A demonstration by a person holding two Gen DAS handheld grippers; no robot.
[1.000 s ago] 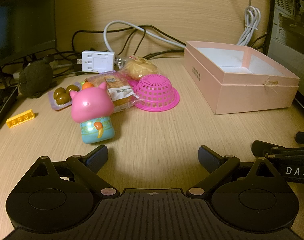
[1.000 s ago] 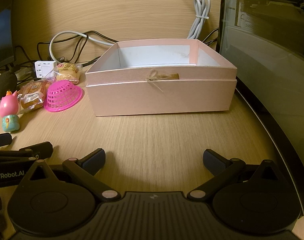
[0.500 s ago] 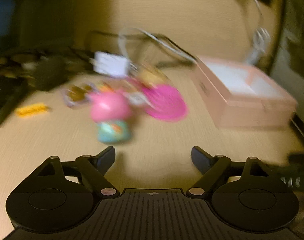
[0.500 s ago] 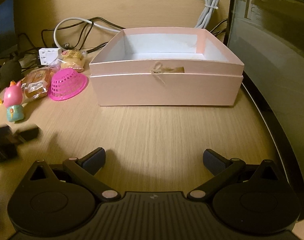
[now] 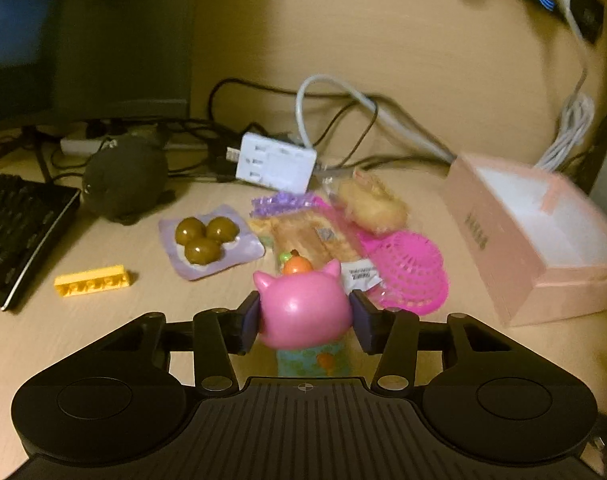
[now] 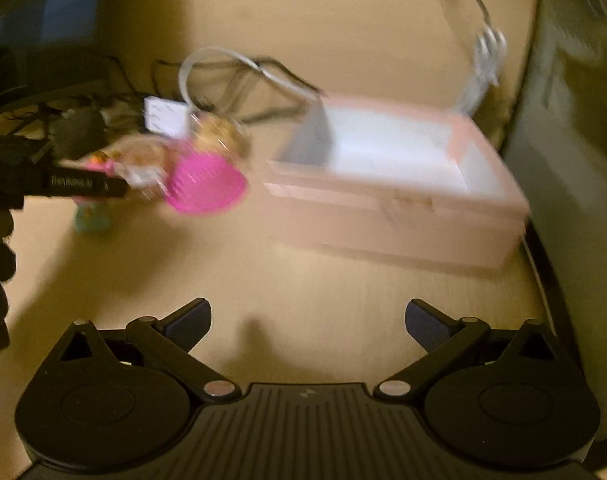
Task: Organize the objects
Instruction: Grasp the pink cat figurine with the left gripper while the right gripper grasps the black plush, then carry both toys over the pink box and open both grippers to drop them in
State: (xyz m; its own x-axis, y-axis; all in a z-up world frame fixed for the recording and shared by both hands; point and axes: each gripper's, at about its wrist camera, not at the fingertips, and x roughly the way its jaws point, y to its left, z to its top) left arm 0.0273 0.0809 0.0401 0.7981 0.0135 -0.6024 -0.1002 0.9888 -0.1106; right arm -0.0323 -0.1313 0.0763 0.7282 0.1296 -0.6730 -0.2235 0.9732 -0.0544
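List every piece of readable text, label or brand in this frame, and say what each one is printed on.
No text here reads with certainty.
White lettering on the black left gripper's arm: blurred, unreadable.
Dark print on the side of the open pink cardboard box: too blurred.
White label on the clear-wrapped bread packet: too small.
Black keyboard keys: legends illegible.

left hand-held gripper (image 5: 303,322): you bring it from short of the pink cat figure (image 5: 303,312) to straddle its head | jaws: wide a second ago, closing now, pads at both sides of the head | right hand-held gripper (image 6: 307,320): your view is now blurred, showing more of the pink box's (image 6: 395,216) inside
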